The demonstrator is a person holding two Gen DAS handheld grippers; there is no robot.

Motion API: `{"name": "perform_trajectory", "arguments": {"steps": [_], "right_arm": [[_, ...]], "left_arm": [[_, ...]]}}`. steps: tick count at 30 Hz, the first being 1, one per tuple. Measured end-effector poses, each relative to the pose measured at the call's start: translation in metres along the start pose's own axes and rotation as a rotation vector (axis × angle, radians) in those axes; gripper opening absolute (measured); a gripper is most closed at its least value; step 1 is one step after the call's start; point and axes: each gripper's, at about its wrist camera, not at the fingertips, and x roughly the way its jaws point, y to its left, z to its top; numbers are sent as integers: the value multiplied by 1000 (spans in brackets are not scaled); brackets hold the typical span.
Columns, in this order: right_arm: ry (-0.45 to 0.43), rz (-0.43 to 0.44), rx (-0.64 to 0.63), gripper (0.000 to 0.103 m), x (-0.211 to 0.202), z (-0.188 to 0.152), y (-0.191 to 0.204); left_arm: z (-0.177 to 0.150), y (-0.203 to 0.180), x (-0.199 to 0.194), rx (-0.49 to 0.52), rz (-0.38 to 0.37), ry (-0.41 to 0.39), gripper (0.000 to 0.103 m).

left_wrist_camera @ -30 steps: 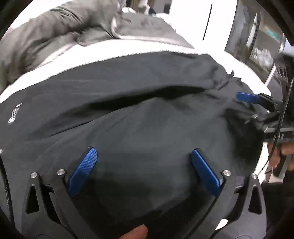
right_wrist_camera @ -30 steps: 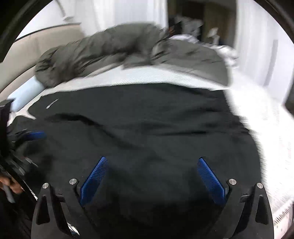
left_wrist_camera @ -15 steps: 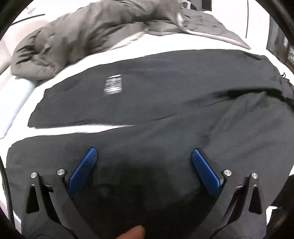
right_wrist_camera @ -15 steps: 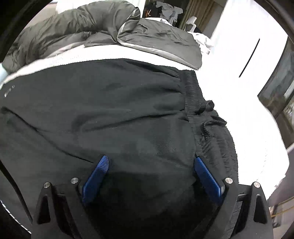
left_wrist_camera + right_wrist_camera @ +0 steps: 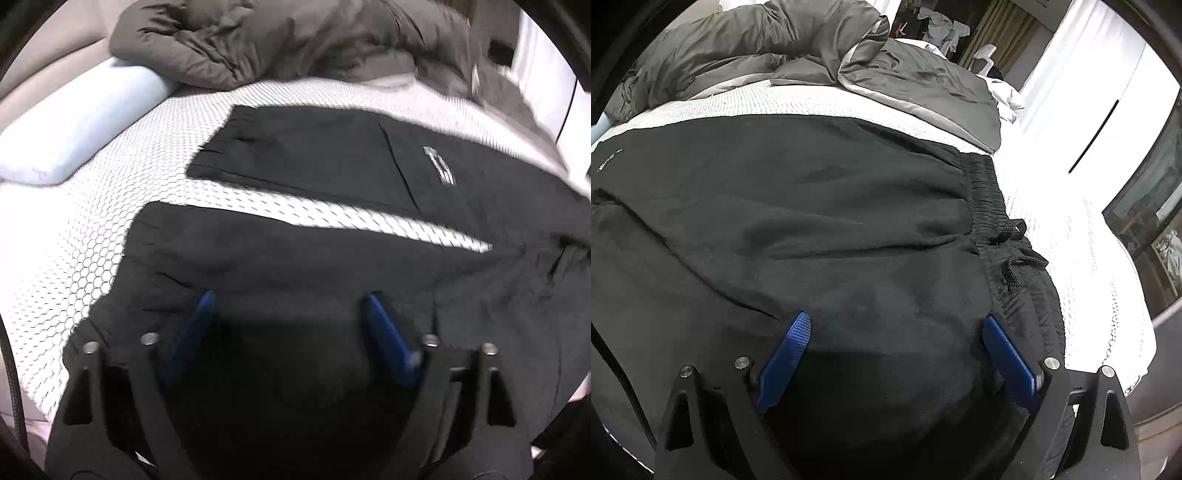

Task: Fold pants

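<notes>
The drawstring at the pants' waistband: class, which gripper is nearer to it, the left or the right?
Right. The right gripper sits over the pants just short of the drawstring. The left gripper is over a pant leg near the cuffs; no drawstring shows in its view.

Black-framed tongs [image 5: 290, 314] [image 5: 895, 334] carry ribbed blue pads [image 5: 785, 356] and silver screws [image 5: 1051, 363].

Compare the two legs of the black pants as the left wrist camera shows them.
The near leg runs under the open left gripper; the far leg lies beyond it, nearer the grey duvet. The far leg carries a white printed label; the near leg shows none. Both are black, lie flat on the white mattress, and part at a narrow wedge.
</notes>
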Motion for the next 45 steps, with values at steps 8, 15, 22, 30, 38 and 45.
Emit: {"name": "perform_trajectory", "arguments": {"steps": [8, 15, 22, 30, 38, 45], "right_arm": [[-16, -5, -4, 97, -8, -3, 1], [-185, 239, 53, 97, -67, -1, 19], [-86, 551, -57, 97, -60, -4, 94], [-76, 225, -150, 98, -45, -32, 61], [-1, 0, 190, 98, -18, -42, -58], [-144, 228, 204, 98, -52, -14, -18]], "left_arm": [[-4, 50, -36, -102, 72, -39, 7], [-58, -32, -93, 60, -108, -69, 34], [-70, -37, -85, 16, -35, -71, 49], [-72, -27, -80, -8, 81, -85, 54], [-52, -11, -63, -55, 52, -105, 55], [-26, -39, -96, -56, -18, -193, 81]]}}
